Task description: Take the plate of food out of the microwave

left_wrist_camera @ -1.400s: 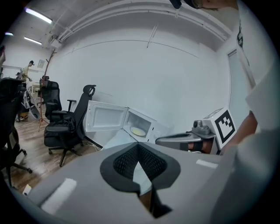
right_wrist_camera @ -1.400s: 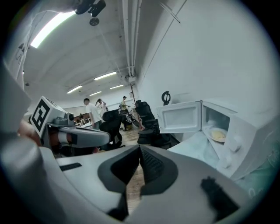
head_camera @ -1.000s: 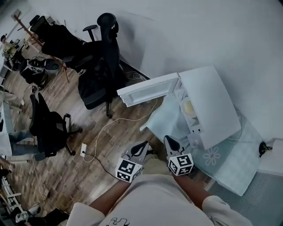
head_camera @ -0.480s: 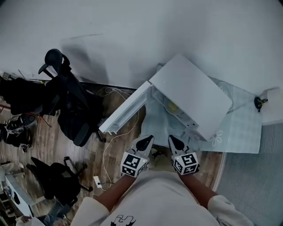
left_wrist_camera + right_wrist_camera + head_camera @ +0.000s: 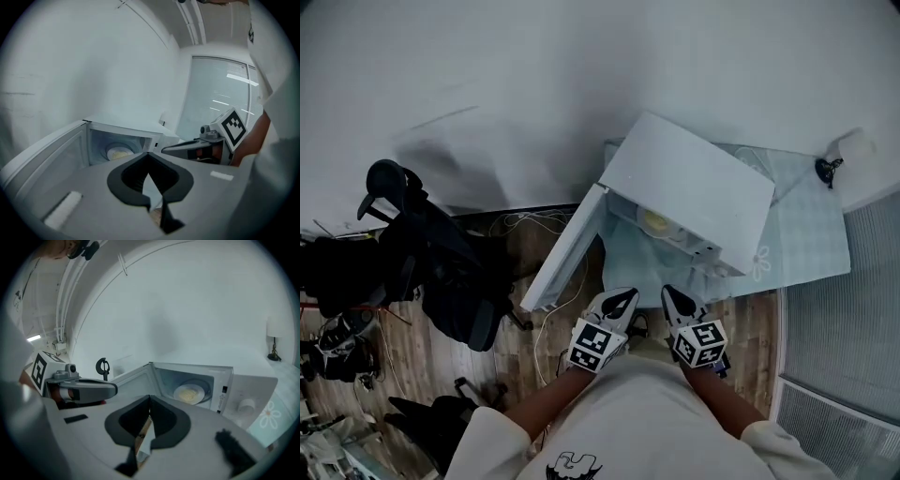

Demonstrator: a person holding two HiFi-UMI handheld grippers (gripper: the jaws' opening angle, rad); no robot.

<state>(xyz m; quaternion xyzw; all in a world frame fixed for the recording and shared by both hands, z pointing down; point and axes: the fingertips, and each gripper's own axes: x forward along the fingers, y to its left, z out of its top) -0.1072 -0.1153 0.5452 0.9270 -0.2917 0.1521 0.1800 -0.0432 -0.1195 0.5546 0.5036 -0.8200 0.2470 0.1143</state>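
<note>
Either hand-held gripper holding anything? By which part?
Nothing held. Left hand-held gripper and right hand-held gripper are shut, empty; plate of food sits in the microwave.

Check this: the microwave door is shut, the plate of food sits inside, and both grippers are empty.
Not shut: the right gripper view shows the microwave door standing open. The plate of food sits inside, and the left gripper and right gripper are empty.

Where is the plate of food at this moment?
The plate of food is inside the open microwave, in the middle of its cavity. In the head view it shows just right of the open door.
</note>
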